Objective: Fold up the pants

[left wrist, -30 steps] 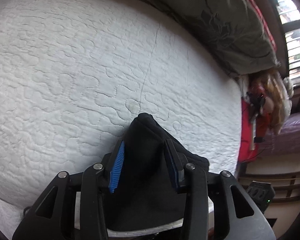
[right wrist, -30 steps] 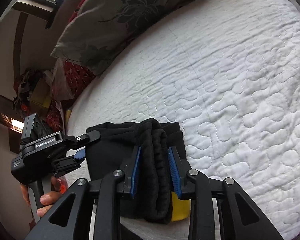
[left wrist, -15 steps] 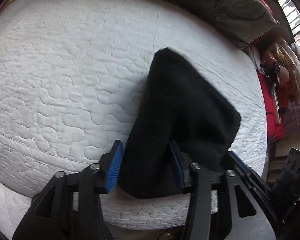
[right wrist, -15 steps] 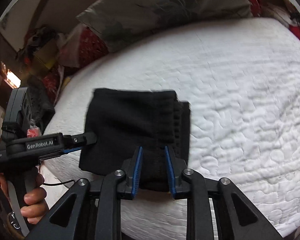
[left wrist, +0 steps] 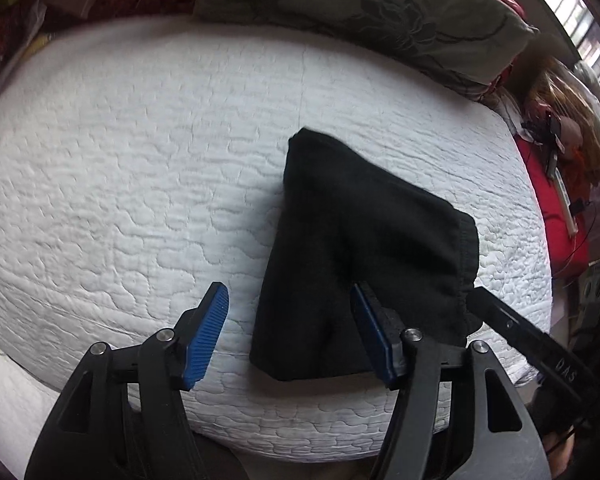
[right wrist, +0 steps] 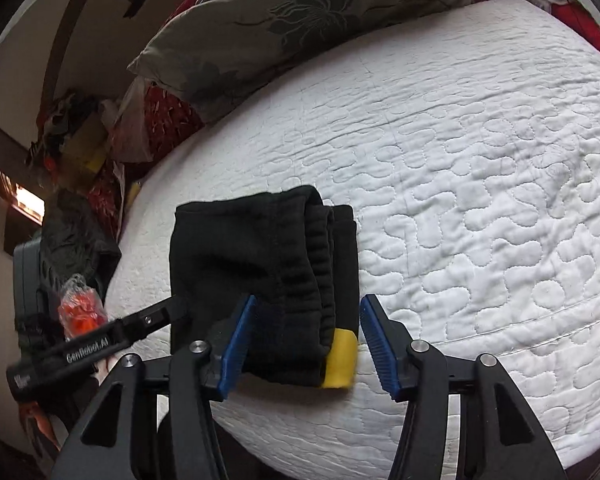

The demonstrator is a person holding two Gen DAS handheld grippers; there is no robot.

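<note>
The black pants point(left wrist: 364, 240) lie folded in a compact stack on the white quilted mattress point(left wrist: 120, 160), near its front edge. My left gripper point(left wrist: 290, 332) is opening over the stack's near end; its left pad is clear of the cloth, its right pad lies over it. In the right wrist view the pants point(right wrist: 260, 256) show ribbed layers and a yellow tag point(right wrist: 340, 354). My right gripper point(right wrist: 306, 344) is opening around that end, with the cloth loose between the jaws. The left gripper point(right wrist: 168, 312) comes in from the left, its tip at the stack's edge.
A grey floral pillow point(left wrist: 360, 4) lies along the far side of the mattress. Red bedding and clutter point(left wrist: 560, 168) sit off the right side. Bags and boxes point(right wrist: 84, 140) pile up beside the bed, with an orange item point(right wrist: 80, 312) close by.
Both grippers were shut on the bunched pants. They carried it forward, laid it flat, and the jaws have spread apart off the cloth. The left view has swung.
</note>
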